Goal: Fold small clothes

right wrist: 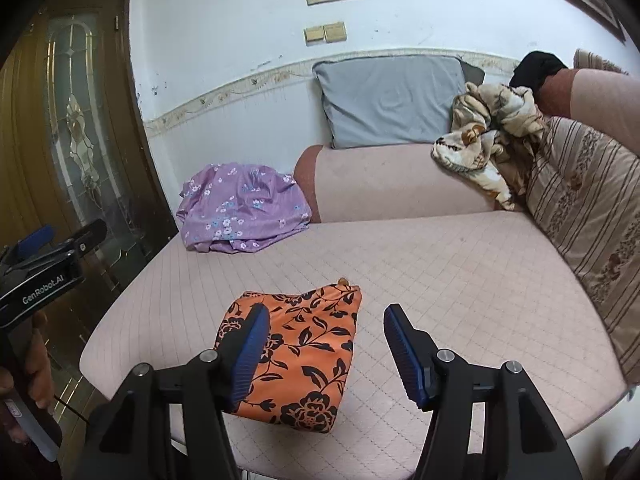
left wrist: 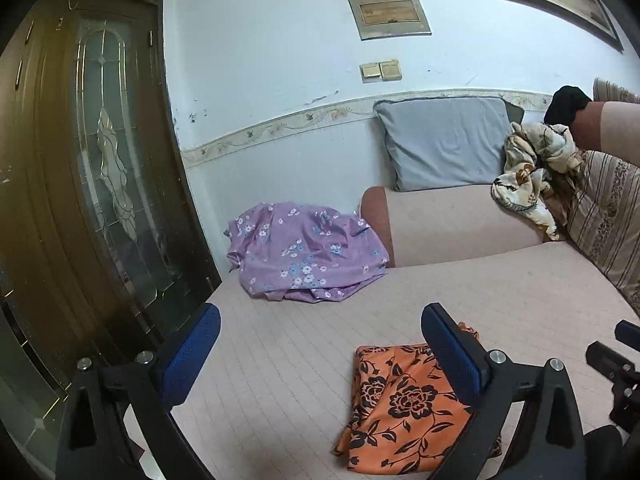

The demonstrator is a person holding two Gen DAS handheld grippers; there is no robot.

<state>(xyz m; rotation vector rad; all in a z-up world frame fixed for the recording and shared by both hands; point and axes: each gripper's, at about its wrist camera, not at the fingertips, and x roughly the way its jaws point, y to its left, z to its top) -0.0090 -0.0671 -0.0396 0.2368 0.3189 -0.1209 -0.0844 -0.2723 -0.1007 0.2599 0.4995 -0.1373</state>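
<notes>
Door (left wrist: 92,184) of dark wood with a leaded glass pane stands at the far left, beside the sofa seat (right wrist: 440,280), a pink quilted cushion. By the seat's far left corner, against the armrest (right wrist: 400,184), lies a crumpled purple cloth (right wrist: 240,212) with small white and blue flowers. The left gripper (left wrist: 320,344) hangs above the seat's left part with its blue-padded fingers wide apart, holding nothing. Near the front edge lies the orange garment (right wrist: 304,356), printed with black roses and leaves; it is folded into a compact, roughly rectangular packet with a narrower end pointing toward the armrest, and it lies flat with soft creases. The right gripper (right wrist: 324,344) hovers over it, jaws spread and empty, its left finger (right wrist: 250,350) above the garment's left side. A grey pillow (right wrist: 392,100) leans on the wall behind the armrest. At the far right, a cream patterned blanket (right wrist: 488,140) is bunched beside a striped cushion (right wrist: 592,216).
</notes>
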